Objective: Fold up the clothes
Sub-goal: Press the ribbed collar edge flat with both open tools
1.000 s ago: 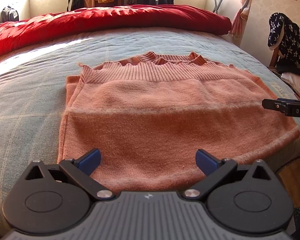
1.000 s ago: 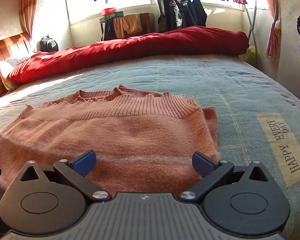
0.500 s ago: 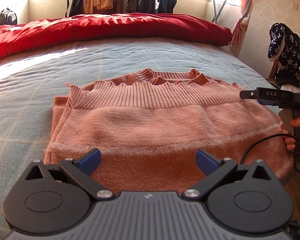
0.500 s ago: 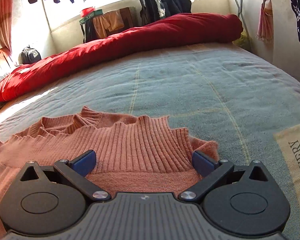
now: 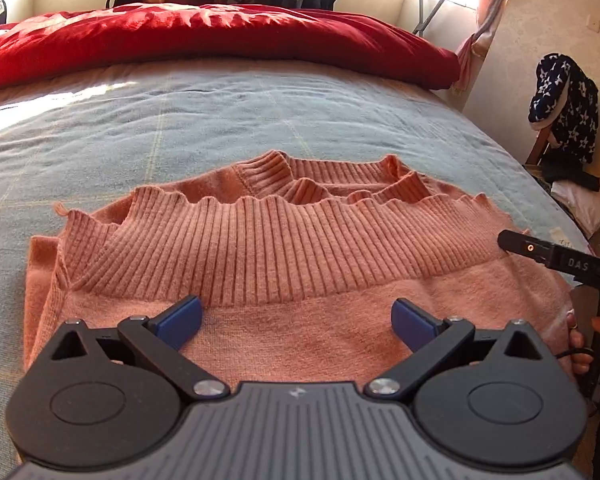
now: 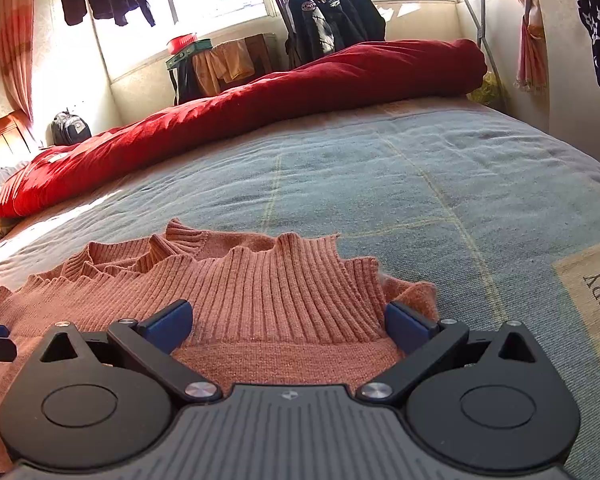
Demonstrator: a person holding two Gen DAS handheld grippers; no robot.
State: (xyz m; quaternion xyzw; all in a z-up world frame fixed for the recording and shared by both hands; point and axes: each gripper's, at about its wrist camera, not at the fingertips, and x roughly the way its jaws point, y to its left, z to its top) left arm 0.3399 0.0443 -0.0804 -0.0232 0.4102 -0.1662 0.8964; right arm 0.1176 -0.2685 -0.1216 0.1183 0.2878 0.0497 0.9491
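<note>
While it lies on the bed: the sweater (image 5: 300,264) is folded flat on the blue cover (image 5: 220,120), ribbed hem on top.
Left gripper (image 5: 296,316): jaws spread wide, holding nothing, low over the sweater's middle.
Right gripper (image 6: 286,322): jaws spread wide, empty, fingertips either side of the ribbed hem at the sweater's right corner.
Duvet (image 6: 260,100): red, bunched along the bed's far edge.
Containers: none visible.

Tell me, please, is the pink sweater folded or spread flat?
Folded: the sweater's ribbed hem lies over its collar.
</note>
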